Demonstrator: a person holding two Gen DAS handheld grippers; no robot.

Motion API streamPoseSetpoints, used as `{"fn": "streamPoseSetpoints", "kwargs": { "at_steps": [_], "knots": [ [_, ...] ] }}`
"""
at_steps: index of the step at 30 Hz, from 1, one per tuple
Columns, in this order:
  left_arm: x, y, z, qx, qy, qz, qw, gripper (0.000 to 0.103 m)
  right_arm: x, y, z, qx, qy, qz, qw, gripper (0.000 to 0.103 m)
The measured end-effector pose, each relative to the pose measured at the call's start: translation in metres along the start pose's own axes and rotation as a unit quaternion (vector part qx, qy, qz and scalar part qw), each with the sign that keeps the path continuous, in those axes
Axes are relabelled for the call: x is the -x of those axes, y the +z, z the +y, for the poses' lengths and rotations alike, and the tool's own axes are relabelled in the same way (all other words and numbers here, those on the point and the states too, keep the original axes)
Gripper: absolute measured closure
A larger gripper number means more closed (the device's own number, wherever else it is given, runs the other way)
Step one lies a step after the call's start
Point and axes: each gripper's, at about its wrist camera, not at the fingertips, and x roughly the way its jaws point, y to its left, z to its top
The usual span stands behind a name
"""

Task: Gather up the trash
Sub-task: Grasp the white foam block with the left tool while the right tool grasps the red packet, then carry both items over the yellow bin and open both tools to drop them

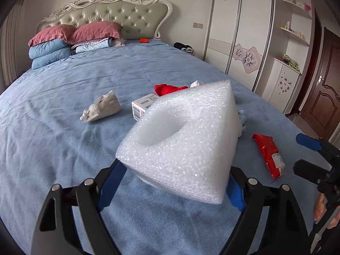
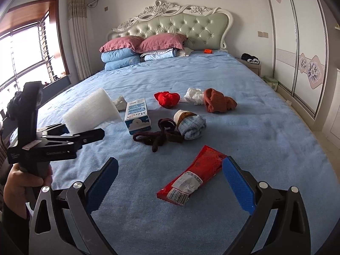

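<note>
My left gripper (image 1: pixel 176 186) is shut on a white foam block (image 1: pixel 182 140) and holds it above the blue bed; the block also shows in the right wrist view (image 2: pixel 91 110). A red snack wrapper (image 2: pixel 193 179) lies flat on the bed between the open jaws of my right gripper (image 2: pixel 170 182), close in front of it. The wrapper also shows in the left wrist view (image 1: pixel 269 156), with my right gripper (image 1: pixel 308 155) beside it. A white and blue carton (image 2: pixel 137 115) lies further back.
Clothes lie scattered on the blue bedspread (image 2: pixel 255 127): a dark sock (image 2: pixel 157 137), a light blue sock roll (image 2: pixel 189 124), a red cloth (image 2: pixel 166 98), a white cloth (image 2: pixel 194 95), a brown garment (image 2: pixel 218 101), a beige sock (image 1: pixel 102 108). Pillows (image 2: pixel 131 51) stack by the headboard. Wardrobe (image 2: pixel 297 42) stands at right.
</note>
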Motion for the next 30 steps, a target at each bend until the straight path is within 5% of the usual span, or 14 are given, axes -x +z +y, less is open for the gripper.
{"fn": "streamPoseSetpoints", "kwargs": {
  "at_steps": [6,11,14,30],
  "knots": [
    [0.025,0.002,-0.012,0.005,-0.03,-0.025,0.9992,0.019,-0.03,0.002,-0.009,-0.026,-0.011,0.055,0.998,0.013],
    [0.031,0.003,-0.017,0.007,-0.037,-0.025,0.999,0.019,-0.06,-0.005,-0.029,-0.074,0.023,0.121,0.99,0.064],
    [0.031,0.004,-0.021,0.003,-0.039,-0.02,0.999,0.019,-0.051,-0.005,-0.032,-0.081,0.039,0.106,0.99,0.078],
    [0.018,0.019,-0.086,-0.006,-0.101,-0.013,0.9948,0.019,0.039,0.004,-0.061,-0.038,0.034,0.004,0.999,0.087]
  ]
}}
